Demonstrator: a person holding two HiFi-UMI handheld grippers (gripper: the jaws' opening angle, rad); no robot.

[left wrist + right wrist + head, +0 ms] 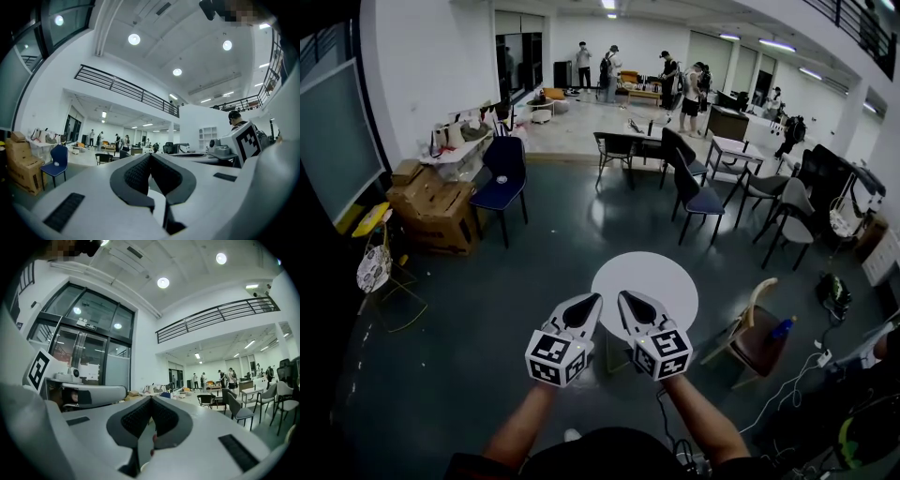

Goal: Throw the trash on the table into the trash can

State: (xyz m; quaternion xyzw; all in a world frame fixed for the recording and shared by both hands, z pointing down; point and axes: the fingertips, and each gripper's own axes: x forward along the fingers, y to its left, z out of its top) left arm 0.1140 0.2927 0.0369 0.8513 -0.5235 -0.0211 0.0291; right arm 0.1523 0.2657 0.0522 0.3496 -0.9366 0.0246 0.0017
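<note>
The left gripper [150, 157] has its jaws pressed together, the ribbed dark pads meeting at the tips with nothing between them. The right gripper [151, 400] is likewise closed, pad against pad. A small reddish speck [152, 437] shows low in the slot behind its pads, and I cannot tell whether it is a scrap caught there or something further off.

In the head view the two grippers sit side by side, their tips angled in toward each other and apart by a narrow gap. Those tips overlap the near edge of the round white table [661, 272], the task's table, whose top looks plain white from here. Each gripper view catches the other gripper's marker cube [246, 140] close alongside.

A wooden chair [748, 349] stands just beside the table on the right, with a blue bottle [781, 328] on it. Beyond the table a cluster of dark chairs [698, 192] stands on the grey floor. To the left are a blue chair [502, 178] and cardboard boxes [436, 208] near the wall. Several people [609, 67] stand well apart at the far end of the room.

Both forearms [521, 427] reach forward from the bottom of the head view. The grippers are held level, cubes facing up.
</note>
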